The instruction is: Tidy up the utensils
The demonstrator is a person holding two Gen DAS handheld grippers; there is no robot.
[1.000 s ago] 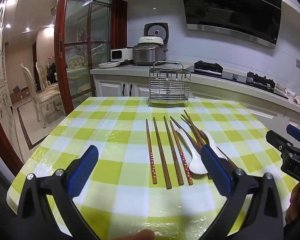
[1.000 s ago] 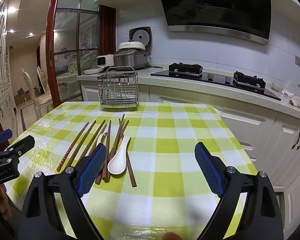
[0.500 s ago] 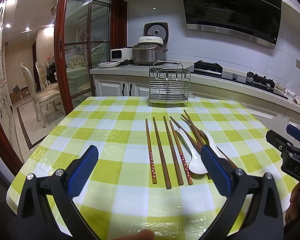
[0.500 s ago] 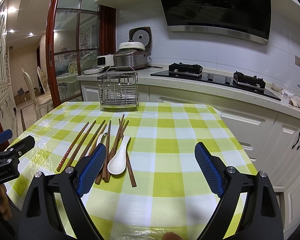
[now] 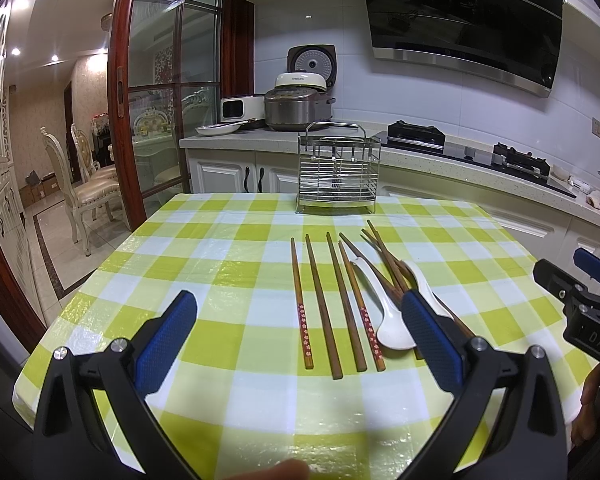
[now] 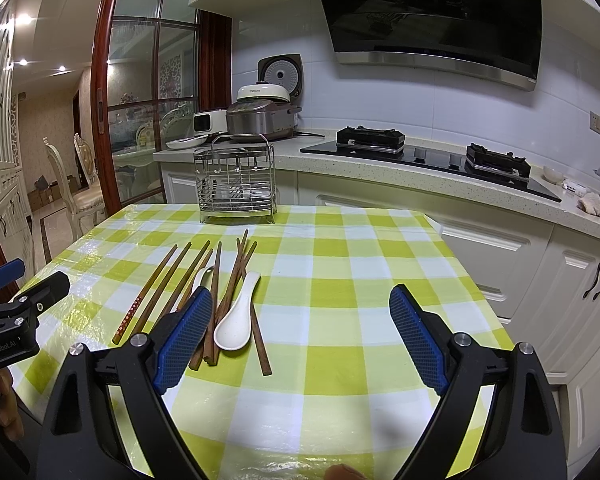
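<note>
Several brown wooden chopsticks [image 5: 330, 304] [image 6: 168, 280] lie side by side on the green-and-white checked tablecloth [image 5: 228, 280] [image 6: 340, 300]. Two white ceramic spoons [image 5: 384, 312] [image 6: 238, 314] rest among them, one partly behind my fingers in each view. A wire utensil rack [image 5: 337, 172] [image 6: 236, 186] stands upright at the table's far edge. My left gripper [image 5: 298, 338] hovers open near the front edge, just short of the chopsticks. My right gripper [image 6: 302, 336] is open too, to the right of the pile, with nothing between its fingers.
Behind the table runs a counter with a rice cooker [image 5: 298, 104], a small white appliance [image 5: 240, 108] and a gas hob [image 6: 432, 148]. White cabinets [image 6: 580, 280] stand close on the right. A glass sliding door and dining chairs [image 5: 88, 192] are on the left.
</note>
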